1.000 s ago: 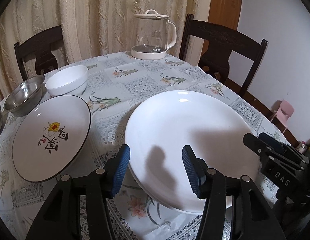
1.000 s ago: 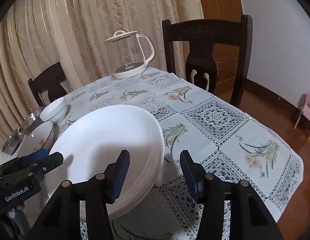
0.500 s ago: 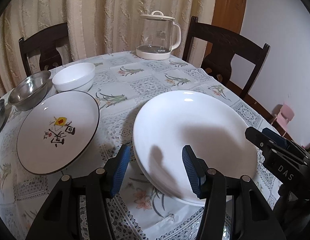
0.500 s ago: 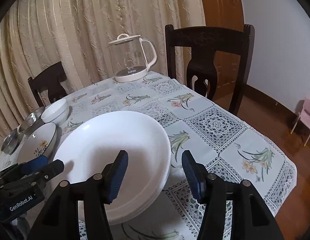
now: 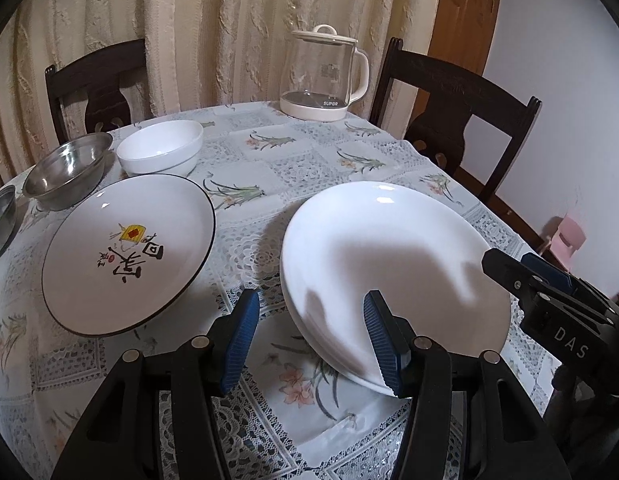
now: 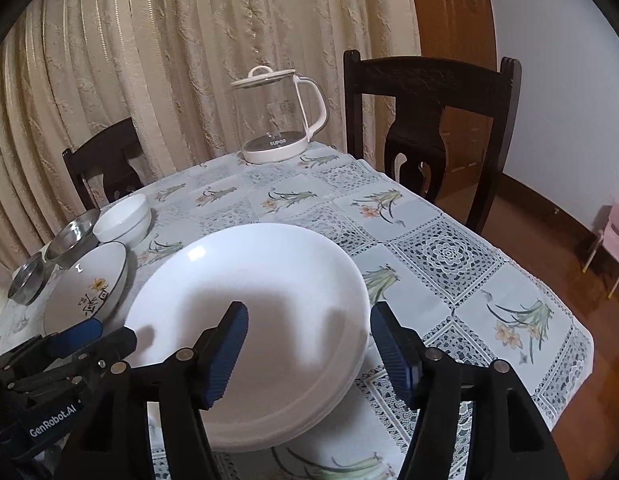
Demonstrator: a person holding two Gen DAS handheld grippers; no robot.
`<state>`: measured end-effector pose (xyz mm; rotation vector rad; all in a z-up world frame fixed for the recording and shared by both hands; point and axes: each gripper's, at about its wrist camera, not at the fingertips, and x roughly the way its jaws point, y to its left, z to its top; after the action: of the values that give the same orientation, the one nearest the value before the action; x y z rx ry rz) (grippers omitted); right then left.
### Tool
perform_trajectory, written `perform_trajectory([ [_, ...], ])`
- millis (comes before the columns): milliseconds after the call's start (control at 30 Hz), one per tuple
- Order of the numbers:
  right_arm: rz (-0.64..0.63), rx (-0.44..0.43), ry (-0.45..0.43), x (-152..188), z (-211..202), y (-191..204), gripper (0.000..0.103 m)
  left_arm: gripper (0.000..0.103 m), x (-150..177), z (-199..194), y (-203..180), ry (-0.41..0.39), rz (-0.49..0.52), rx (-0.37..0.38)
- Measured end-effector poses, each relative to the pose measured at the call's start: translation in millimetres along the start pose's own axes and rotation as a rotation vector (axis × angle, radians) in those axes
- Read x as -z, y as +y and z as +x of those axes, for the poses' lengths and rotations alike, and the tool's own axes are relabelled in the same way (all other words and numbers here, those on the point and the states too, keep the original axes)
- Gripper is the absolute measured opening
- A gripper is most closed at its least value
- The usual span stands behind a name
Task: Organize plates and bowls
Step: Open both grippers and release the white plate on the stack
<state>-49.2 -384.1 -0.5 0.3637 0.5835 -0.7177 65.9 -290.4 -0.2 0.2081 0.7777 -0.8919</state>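
A stack of plain white plates (image 5: 393,264) lies on the tablecloth in front of both grippers; it also shows in the right wrist view (image 6: 253,320). My left gripper (image 5: 313,340) is open, over the stack's near left edge. My right gripper (image 6: 309,356) is open, above the stack's near right edge. A black-rimmed plate with a painted motif (image 5: 127,250) lies to the left. Behind it stand a white bowl (image 5: 160,153) and two steel bowls (image 5: 67,174).
A glass kettle (image 5: 323,74) stands at the table's far edge. Dark wooden chairs (image 5: 457,120) stand at the far left and far right. The table's right edge (image 6: 569,380) drops to a wooden floor with a small pink chair (image 6: 615,240).
Both grippers have drawn back and risen a little from the white stack, and the left view has swung left. The jaws stay open. The plates have not moved.
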Motion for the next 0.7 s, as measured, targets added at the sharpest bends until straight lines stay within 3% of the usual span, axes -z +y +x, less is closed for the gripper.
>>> perform_trajectory([
  [700,-0.063,0.011,0.014,-6,-7,42,0.074,0.056,6,-22,30,-0.029,-0.064,-0.012],
])
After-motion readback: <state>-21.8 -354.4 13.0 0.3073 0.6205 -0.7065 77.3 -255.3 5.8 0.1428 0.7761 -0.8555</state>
